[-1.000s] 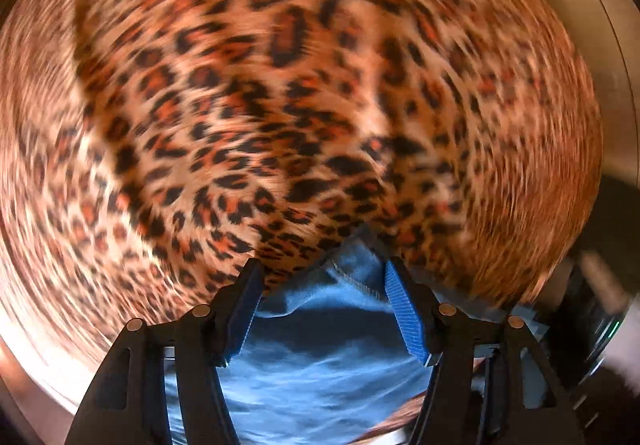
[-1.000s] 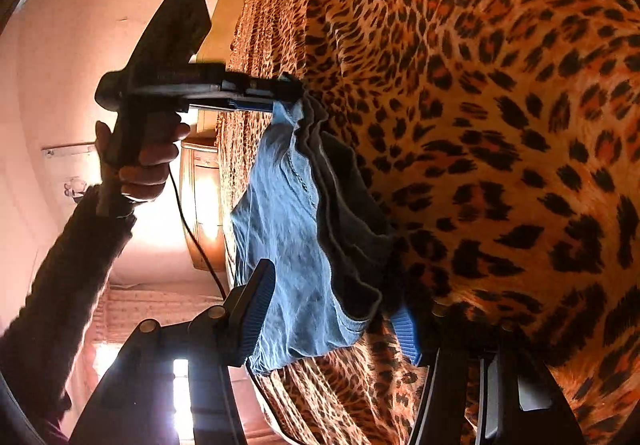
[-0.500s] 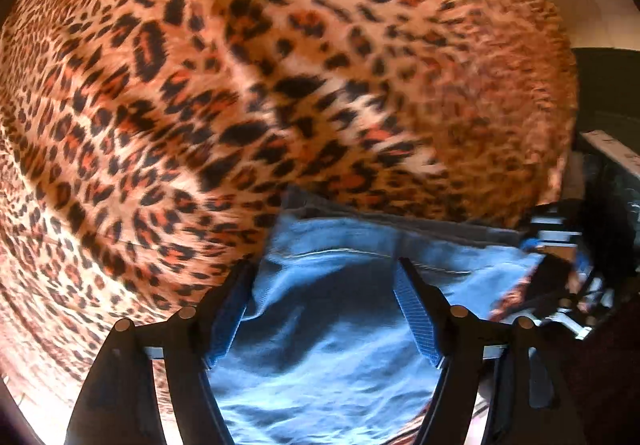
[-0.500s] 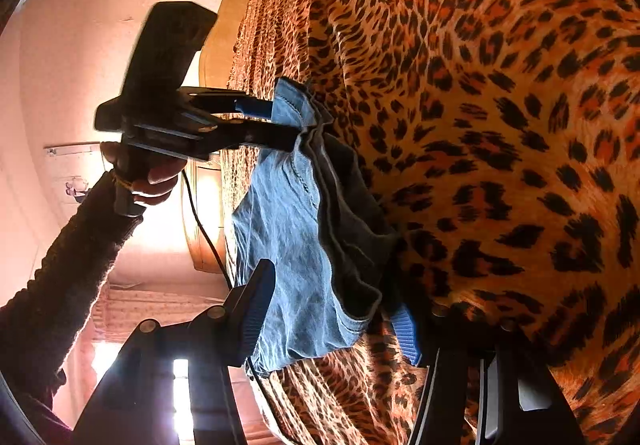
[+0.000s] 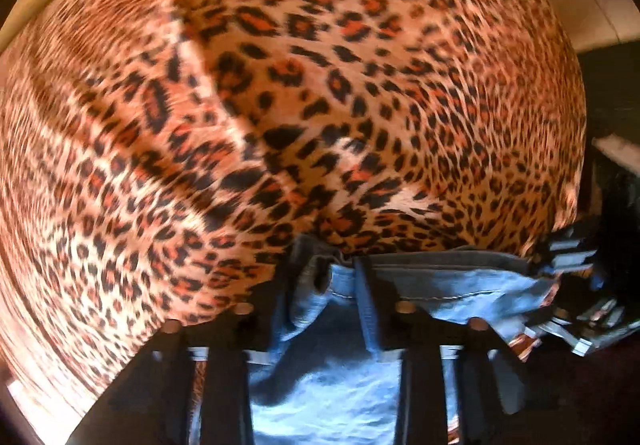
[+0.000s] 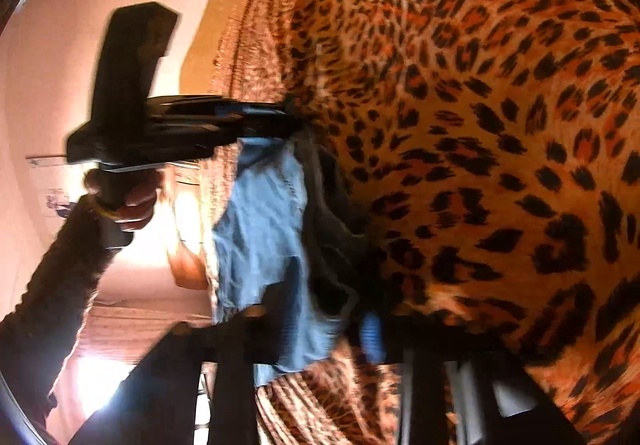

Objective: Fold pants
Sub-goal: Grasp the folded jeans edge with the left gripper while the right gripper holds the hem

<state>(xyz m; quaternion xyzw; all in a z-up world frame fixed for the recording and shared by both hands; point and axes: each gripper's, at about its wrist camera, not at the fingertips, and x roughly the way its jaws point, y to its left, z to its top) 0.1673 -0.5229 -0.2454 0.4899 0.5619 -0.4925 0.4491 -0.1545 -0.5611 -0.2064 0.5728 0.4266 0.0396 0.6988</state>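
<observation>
Left tool (image 5: 320, 281), black two-finger with blue pads, points straight down at the bed and its jaws are closing on the top edge of the light-blue denim pants (image 5: 328, 397); a bunched fold of the seamed edge sits between the fingers and the pads look pressed on it, so it reads as grasping the pants. Right tool (image 6: 320, 309), same black build with blue pads, is angled down toward the bed from the side; its jaws are closing too, with denim between them at the other end of the same edge, though blur makes pad contact hard to confirm, probably gripping. The pants lie part-folded in stacked layers on the leopard-print bedspread (image 5: 280, 105), darker layers showing along the far edge, near the side of the bed. Two grips spaced along one edge make sense: judged, this keeps the edge taut and the layers together so the next fold can be carried over flat. In the right wrist view the person's left hand (image 6: 124, 201) is wrapped round the left tool's handle (image 6: 128, 77), with a dark knit sleeve (image 6: 52, 285) coming up from the lower left, and the tool's fingers reach sideways onto the denim. The right hand itself is not in view. Fold looks mid-way, not finished.
</observation>
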